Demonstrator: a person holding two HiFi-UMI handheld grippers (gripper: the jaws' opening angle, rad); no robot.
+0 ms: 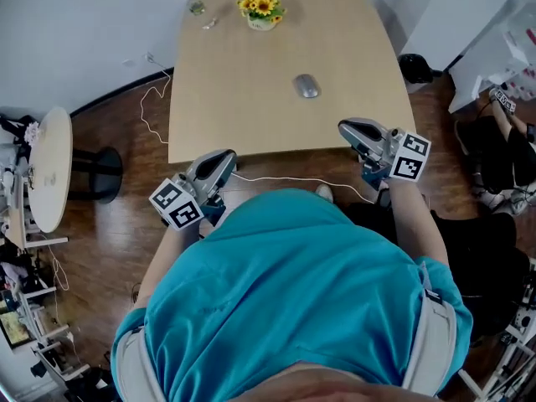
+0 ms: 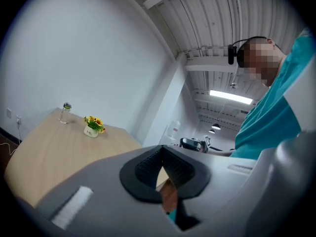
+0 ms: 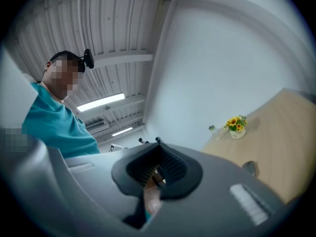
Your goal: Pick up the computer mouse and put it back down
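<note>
A grey computer mouse [image 1: 306, 85] lies on the light wooden table [image 1: 226, 99], right of its middle and apart from both grippers. The mouse [image 3: 250, 168] also shows small at the lower right of the right gripper view. My left gripper [image 1: 226, 155] is held off the table's near edge at the left, its jaws shut on nothing [image 2: 162, 148]. Just past the near edge at the right is my right gripper [image 1: 344, 126], likewise shut and empty [image 3: 158, 143]. Both point towards the table.
A small pot of yellow flowers [image 1: 262, 10] and a little glass bottle [image 1: 197, 7] stand at the table's far edge. A white cable [image 1: 285, 178] runs over the wood floor below the near edge. A round white side table [image 1: 48, 167] stands left, a black bin [image 1: 414, 66] right.
</note>
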